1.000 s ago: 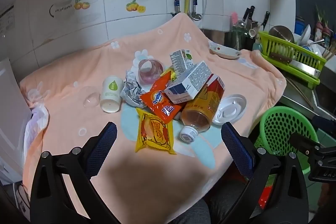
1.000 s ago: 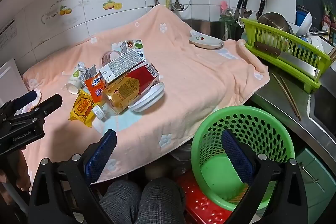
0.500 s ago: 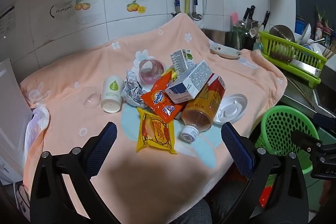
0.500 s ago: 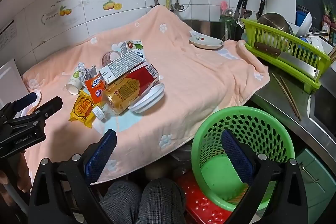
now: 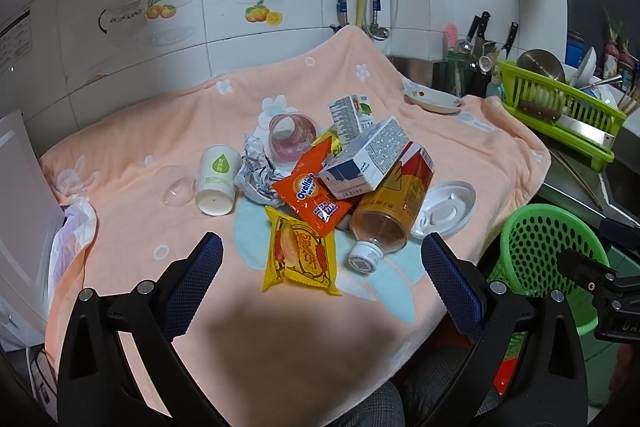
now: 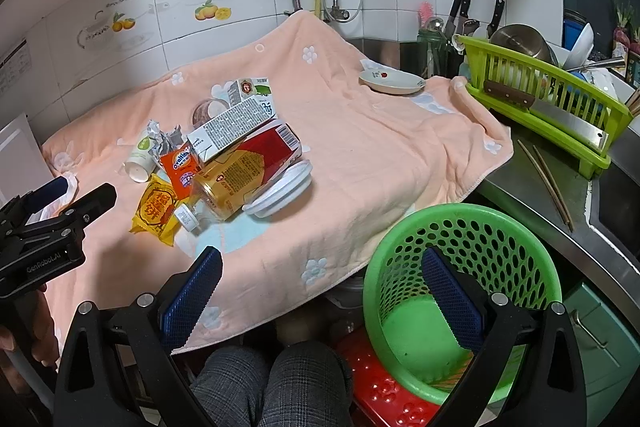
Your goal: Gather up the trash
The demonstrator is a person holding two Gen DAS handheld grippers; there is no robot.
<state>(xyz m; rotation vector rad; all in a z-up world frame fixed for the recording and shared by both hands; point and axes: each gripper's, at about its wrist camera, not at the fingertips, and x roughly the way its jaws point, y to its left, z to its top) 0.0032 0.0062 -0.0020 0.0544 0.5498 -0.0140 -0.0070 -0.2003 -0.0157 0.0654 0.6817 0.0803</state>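
Two grippers held wide apart at the jaws, nothing between the pads. Left gripper (image 5: 322, 269) above near edge of peach towel (image 5: 460, 143), aimed at the trash pile; right gripper (image 6: 322, 285) lower and to the right, aimed between towel edge and green basket (image 6: 404, 247).

Trash clustered mid-towel:
- yellow snack packet (image 5: 301, 257), nearest the left gripper, lying flat
- orange Ovaltine sachet (image 5: 310, 187), overlapping the packet's far end
- plastic bottle (image 5: 390, 205) on its side, white cap toward the camera
- white-and-blue carton (image 5: 366, 159) resting on the bottle
- second carton (image 5: 350, 113) behind, upright or tilted, hard to tell
- crumpled foil (image 5: 256, 173) between sachet and paper cup (image 5: 217, 174); cup tipped on its side
- clear tumbler (image 5: 292, 137) on its side behind the foil
- clear dome lid (image 5: 177, 185) just beside the cup
- white plastic lid (image 5: 444, 209) touching the bottle's right side

Green basket below the towel's right edge, on the floor side, apparently empty of pile items. Small plate (image 6: 391, 83) at far corner of towel. Green dish rack (image 6: 548, 99) on counter to the right, well apart from the pile.
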